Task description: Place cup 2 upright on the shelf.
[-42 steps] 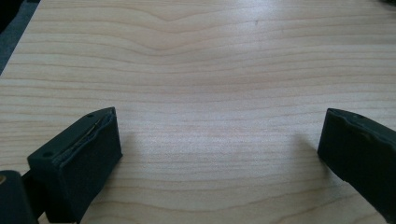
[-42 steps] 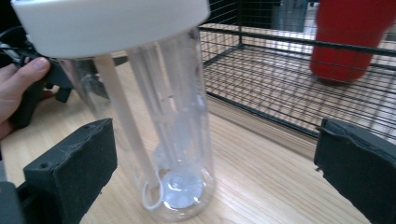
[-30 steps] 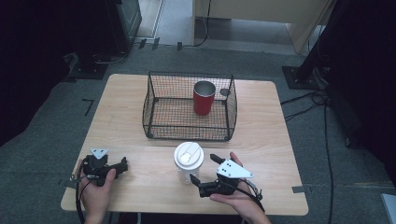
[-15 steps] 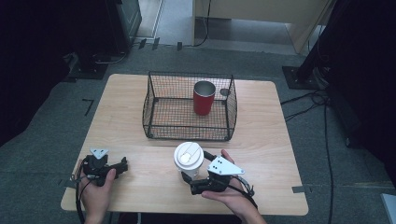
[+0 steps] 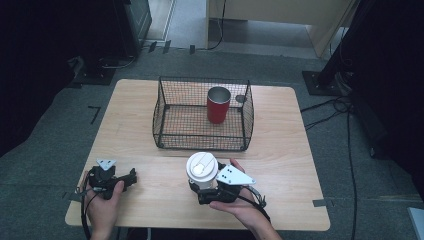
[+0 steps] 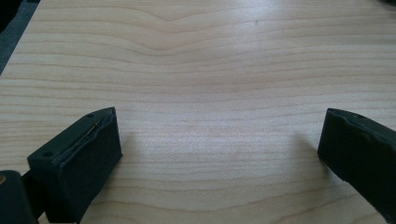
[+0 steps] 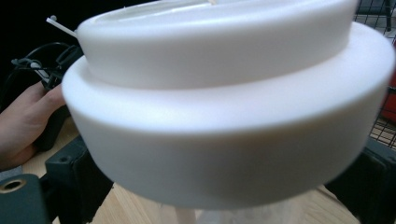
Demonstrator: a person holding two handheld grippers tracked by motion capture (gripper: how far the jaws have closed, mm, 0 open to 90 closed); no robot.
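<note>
A white paper cup with a white lid [image 5: 202, 167] stands near the table's front edge, just before the wire basket [image 5: 161, 114]. My right gripper [image 5: 198, 192] reaches in from the right, open, with the cup [image 7: 224, 116] between its jaws under the lid; I cannot see contact with the cup's wall. A red tumbler [image 5: 218, 105] stands upright inside the basket, toward its right side. My left gripper [image 5: 131, 177] rests at the front left of the table, open, with only bare wood between its jaws [image 6: 219, 144].
The light wooden table [image 5: 280, 150] has free room on both sides of the basket. Dark floor, cables and stands surround the table. The person's left hand [image 7: 23, 121] with its gripper appears beyond the cup.
My right gripper has moved left and forward until the white cup is between its jaws. The left gripper, basket and red tumbler have stayed put.
</note>
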